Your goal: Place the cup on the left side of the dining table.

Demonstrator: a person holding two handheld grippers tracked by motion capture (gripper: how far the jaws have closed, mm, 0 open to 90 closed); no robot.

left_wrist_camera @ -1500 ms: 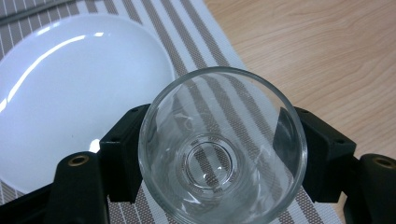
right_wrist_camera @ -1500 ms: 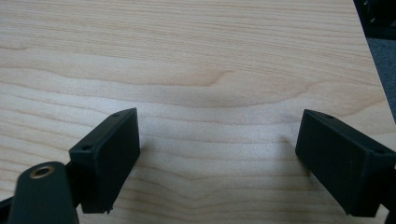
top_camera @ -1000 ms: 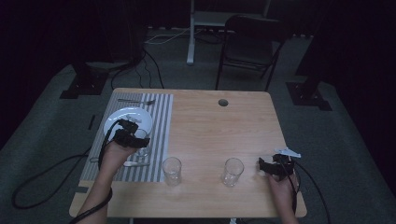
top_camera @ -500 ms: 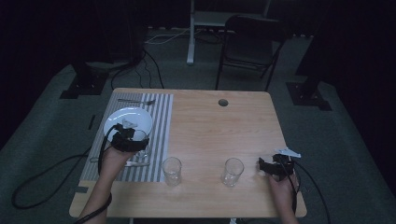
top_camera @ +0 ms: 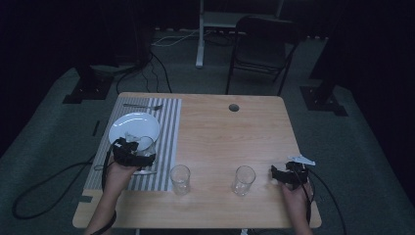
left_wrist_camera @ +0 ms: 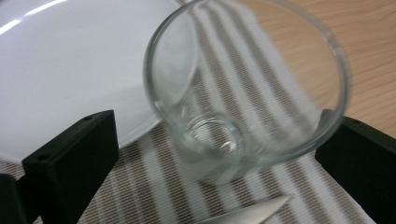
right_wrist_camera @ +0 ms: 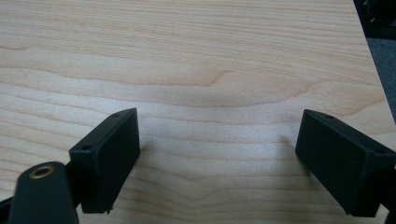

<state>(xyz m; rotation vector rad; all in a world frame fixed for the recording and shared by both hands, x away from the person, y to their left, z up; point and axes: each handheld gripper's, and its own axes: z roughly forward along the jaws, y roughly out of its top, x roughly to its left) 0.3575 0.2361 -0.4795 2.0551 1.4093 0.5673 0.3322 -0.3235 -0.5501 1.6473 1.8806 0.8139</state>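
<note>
A clear drinking glass stands on the striped placemat, just beside the white plate. My left gripper is open, its jaws spread wide on either side of the glass; the right jaw meets the rim and the left jaw stands apart from it. From above, that glass sits at the plate's near right edge, with the left gripper right behind it. My right gripper rests low over bare wood near the table's right front. The right gripper is open, with nothing between its jaws.
Two more empty glasses stand near the front edge, between the hands. A fork lies at the far end of the placemat and a knife tip lies by the held-around glass. A chair stands beyond the table.
The left gripper has shifted slightly toward the near edge, and the glass now shows in front of it. The right gripper has not moved.
</note>
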